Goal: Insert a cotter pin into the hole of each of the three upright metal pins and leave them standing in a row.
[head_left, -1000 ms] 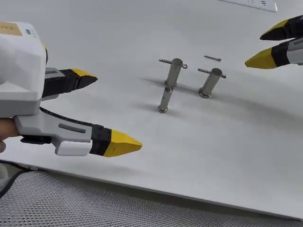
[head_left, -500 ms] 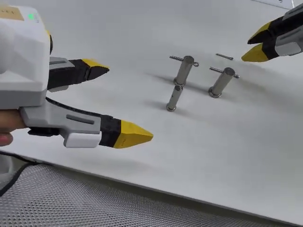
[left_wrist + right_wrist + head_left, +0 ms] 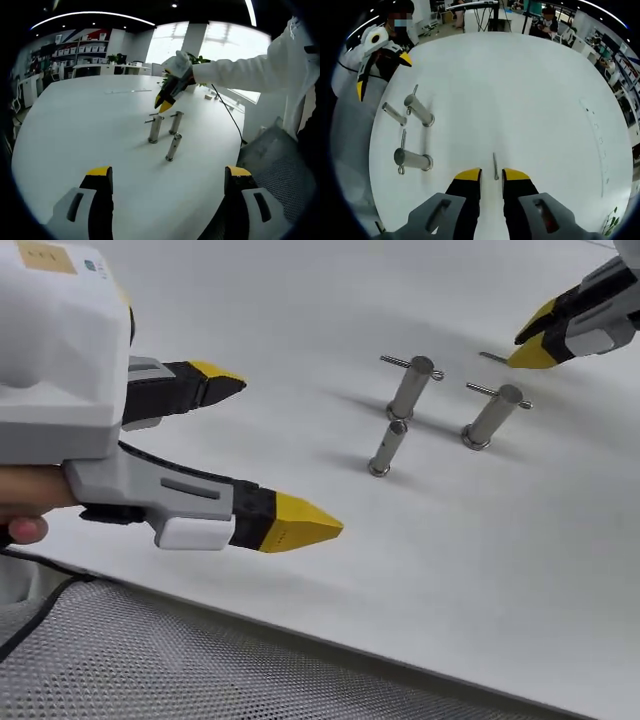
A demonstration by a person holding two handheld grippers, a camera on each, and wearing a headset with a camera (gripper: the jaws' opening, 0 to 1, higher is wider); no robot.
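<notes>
Head view first: what's the surface?
White counter, round-edged. Left gripper view puts an open office behind it, with shelves and bright windows.
And the pins?
Three upright, close together. The back metal pin and right metal pin each have a cotter pin through the top. The shorter front pin is bare.
Anything nearby?
A loose cotter pin lies flat just ahead of the right gripper, fingers narrowly parted. The left gripper has its fingers spread wide, well apart from the pins.
</notes>
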